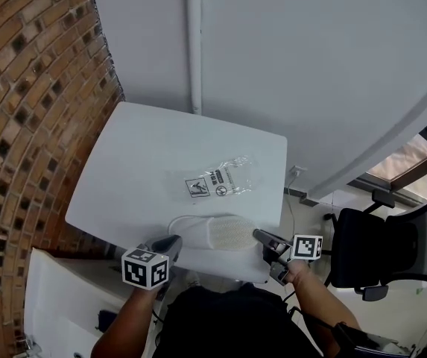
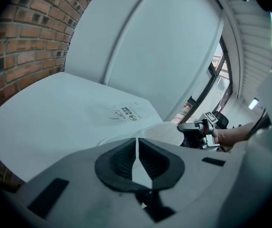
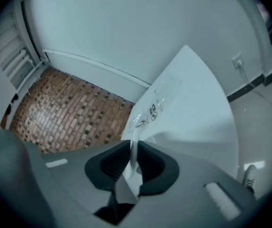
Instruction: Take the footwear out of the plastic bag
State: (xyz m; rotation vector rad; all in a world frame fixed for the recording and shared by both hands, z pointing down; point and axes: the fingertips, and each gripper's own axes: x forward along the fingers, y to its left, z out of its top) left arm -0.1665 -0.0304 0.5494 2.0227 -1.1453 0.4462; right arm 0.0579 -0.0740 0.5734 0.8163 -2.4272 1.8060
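A white slipper (image 1: 224, 232) lies on the white table (image 1: 146, 155) near its front edge. Behind it the clear printed plastic bag (image 1: 224, 177) lies flat, apart from the slipper. My left gripper (image 1: 171, 243) is at the slipper's left end, and in the left gripper view its jaws (image 2: 136, 148) are closed to a thin slit with a white edge of the slipper (image 2: 166, 132) between them. At the slipper's right end, my right gripper (image 1: 261, 236) has thin white slipper material pinched between its pads (image 3: 134, 151). The bag (image 3: 154, 107) also shows beyond it.
A brick wall (image 1: 27, 125) runs along the table's left side and a white wall with a pipe (image 1: 194, 43) stands behind it. A black office chair (image 1: 381, 252) stands to the right. A white surface (image 1: 57, 304) sits below the table's front left corner.
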